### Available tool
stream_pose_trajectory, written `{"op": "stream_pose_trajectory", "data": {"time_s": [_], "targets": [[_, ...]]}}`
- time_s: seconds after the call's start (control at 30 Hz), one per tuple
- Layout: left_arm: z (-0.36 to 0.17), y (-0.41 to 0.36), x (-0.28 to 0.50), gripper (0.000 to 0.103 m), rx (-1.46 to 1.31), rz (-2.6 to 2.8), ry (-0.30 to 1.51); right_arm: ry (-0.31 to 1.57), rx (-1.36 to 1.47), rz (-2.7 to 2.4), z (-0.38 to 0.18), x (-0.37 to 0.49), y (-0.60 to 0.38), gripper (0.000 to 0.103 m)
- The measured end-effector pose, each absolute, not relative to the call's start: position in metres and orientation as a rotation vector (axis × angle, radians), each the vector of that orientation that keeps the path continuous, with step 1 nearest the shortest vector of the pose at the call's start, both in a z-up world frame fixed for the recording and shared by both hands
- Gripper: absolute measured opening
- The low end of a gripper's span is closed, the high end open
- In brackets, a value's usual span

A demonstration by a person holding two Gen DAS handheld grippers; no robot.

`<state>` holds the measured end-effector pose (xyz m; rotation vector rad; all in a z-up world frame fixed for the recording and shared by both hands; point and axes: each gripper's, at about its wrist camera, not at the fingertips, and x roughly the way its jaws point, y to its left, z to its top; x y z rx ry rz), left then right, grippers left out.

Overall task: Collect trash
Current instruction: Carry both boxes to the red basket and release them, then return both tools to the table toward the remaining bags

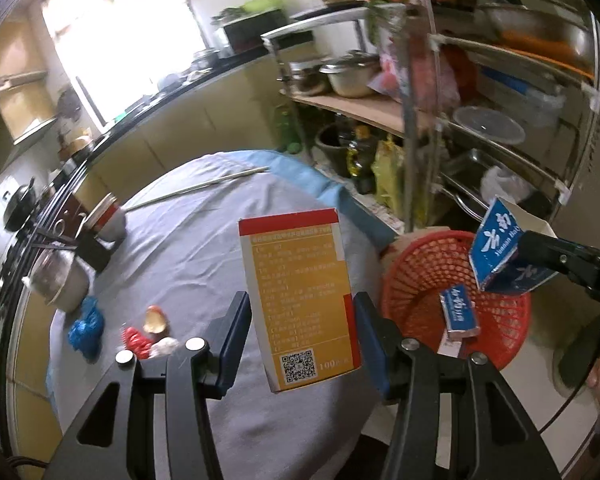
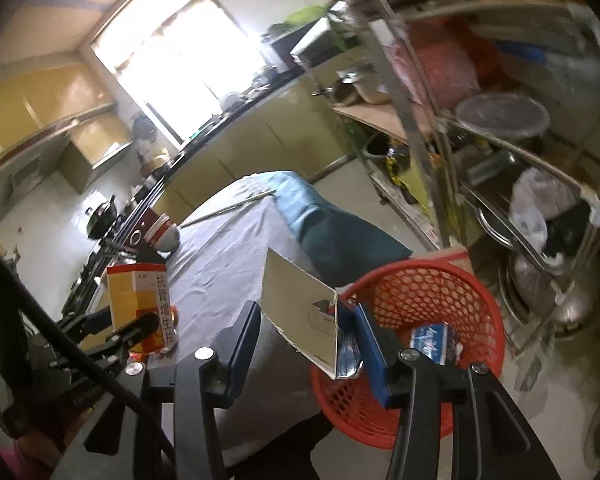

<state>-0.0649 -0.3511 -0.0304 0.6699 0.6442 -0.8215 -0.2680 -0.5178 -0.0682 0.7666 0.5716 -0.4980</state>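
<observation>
My left gripper (image 1: 300,332) is shut on an upright orange and red medicine box (image 1: 300,300), held above the grey-clothed table (image 1: 204,248). To its right, my right gripper (image 1: 528,256) is shut on a torn-open blue and white carton (image 1: 496,256) over the red mesh basket (image 1: 400,280). A small blue box (image 1: 458,312) lies inside the basket. In the right wrist view the right gripper (image 2: 306,340) pinches the carton (image 2: 300,312) at the rim of the basket (image 2: 420,266), with the small blue box (image 2: 436,342) inside. The left gripper (image 2: 128,320) and its orange box (image 2: 140,296) are at the left.
On the table lie a crumpled blue scrap (image 1: 86,326), a red wrapper (image 1: 136,340), a bitten fruit piece (image 1: 156,318), a paper bowl (image 1: 108,220), a jar (image 1: 58,280) and chopsticks (image 1: 204,188). A metal rack (image 1: 480,128) with pots stands right of the basket; a counter runs behind.
</observation>
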Motion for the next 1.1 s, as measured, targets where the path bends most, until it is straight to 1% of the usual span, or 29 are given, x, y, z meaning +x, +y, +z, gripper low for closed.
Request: {"op": "stream_pose_trajectory", "data": {"time_s": [0.77, 1.07, 1.1], "targets": [[-0.066, -0.429, -0.109, 0.054, 0.78, -0.969, 0.685, 0.535, 0.965, -0.587, -0.112, -0.323, -0.563, 0.052], [-0.081, -0.442, -0.111, 0.056, 0.758, -1.05, 0.749, 0.525, 1.082, -0.587, -0.133, -0.327, -0.573, 0.054], [-0.081, -0.442, -0.111, 0.056, 0.741, -1.08, 0.762, 0.52, 1.096, -0.583, -0.135, -0.327, -0.573, 0.056]]}}
